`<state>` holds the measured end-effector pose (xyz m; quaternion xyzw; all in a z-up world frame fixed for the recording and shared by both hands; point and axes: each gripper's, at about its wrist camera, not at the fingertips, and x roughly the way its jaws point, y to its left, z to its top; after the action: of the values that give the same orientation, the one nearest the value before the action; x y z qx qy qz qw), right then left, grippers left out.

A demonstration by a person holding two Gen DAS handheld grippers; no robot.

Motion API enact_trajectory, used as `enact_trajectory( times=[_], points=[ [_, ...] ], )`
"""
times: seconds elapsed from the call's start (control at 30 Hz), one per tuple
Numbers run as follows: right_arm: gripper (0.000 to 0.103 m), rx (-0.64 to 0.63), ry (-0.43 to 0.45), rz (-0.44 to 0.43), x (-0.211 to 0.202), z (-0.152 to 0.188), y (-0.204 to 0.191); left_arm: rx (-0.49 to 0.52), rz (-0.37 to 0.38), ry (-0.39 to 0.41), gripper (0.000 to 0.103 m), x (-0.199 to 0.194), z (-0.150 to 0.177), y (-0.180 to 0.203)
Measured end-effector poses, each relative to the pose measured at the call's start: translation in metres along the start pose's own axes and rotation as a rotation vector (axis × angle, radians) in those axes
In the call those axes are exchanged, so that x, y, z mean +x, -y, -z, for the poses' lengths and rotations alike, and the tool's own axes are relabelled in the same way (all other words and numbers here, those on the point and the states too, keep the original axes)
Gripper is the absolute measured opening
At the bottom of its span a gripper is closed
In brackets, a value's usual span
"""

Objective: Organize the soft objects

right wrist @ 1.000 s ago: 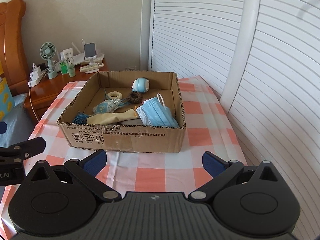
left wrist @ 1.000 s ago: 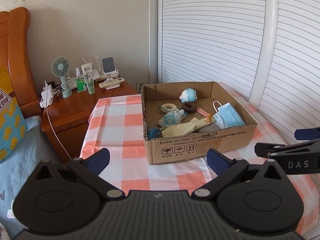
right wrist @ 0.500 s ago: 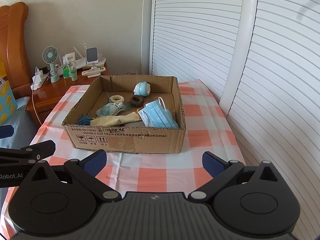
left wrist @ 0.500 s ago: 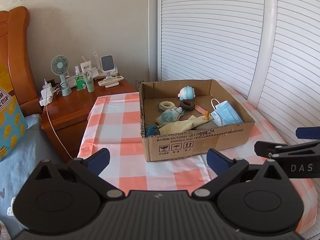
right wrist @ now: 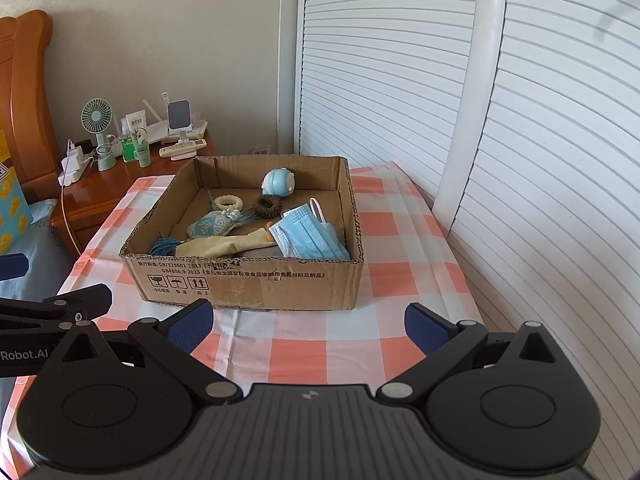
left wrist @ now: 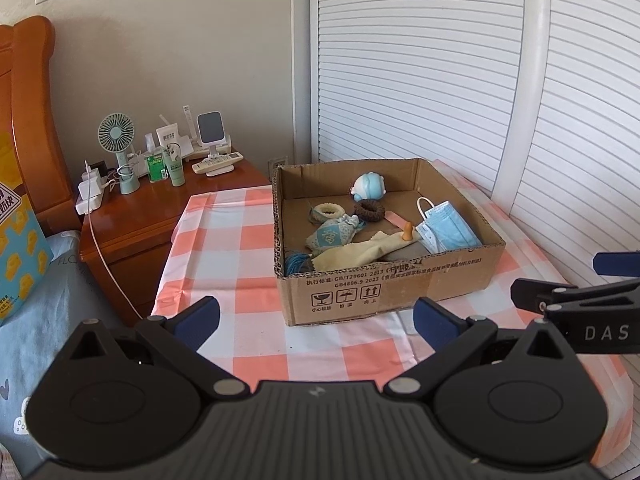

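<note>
An open cardboard box (left wrist: 384,296) (right wrist: 248,280) stands on a pink-and-white checked tablecloth (left wrist: 248,248) (right wrist: 400,240). In it lie a blue face mask (left wrist: 450,232) (right wrist: 308,236), a yellow cloth (left wrist: 360,254) (right wrist: 228,246), a blue patterned pouch (left wrist: 332,234) (right wrist: 210,225), a brown hair ring (left wrist: 369,211) (right wrist: 268,205), a cream ring (left wrist: 330,212) (right wrist: 229,201) and a round blue toy (left wrist: 370,186) (right wrist: 279,181). My left gripper (left wrist: 316,318) is open and empty, short of the box's front. My right gripper (right wrist: 308,320) is open and empty too.
A wooden nightstand (left wrist: 160,216) (right wrist: 104,196) at the left holds a small fan (left wrist: 118,148), bottles, a remote and chargers. A wooden headboard (left wrist: 24,120) and bedding are at far left. White louvred doors (left wrist: 440,60) (right wrist: 520,120) close the right side.
Both grippers have drawn back and risen a little from the box, so it looks smaller and farther. Both stay open. Nothing in the box has moved.
</note>
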<state>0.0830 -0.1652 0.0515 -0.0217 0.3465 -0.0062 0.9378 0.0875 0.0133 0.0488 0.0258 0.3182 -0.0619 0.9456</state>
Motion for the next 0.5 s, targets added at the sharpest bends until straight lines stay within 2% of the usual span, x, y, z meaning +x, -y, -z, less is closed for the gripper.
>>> enact_trajectory(
  times=[0.5],
  points=[
    [0.103,0.006,-0.003,0.001,0.0005,0.0007,0.0012,0.001,0.003,-0.007,0.102,0.0005,0.0005,0.0026]
  ],
)
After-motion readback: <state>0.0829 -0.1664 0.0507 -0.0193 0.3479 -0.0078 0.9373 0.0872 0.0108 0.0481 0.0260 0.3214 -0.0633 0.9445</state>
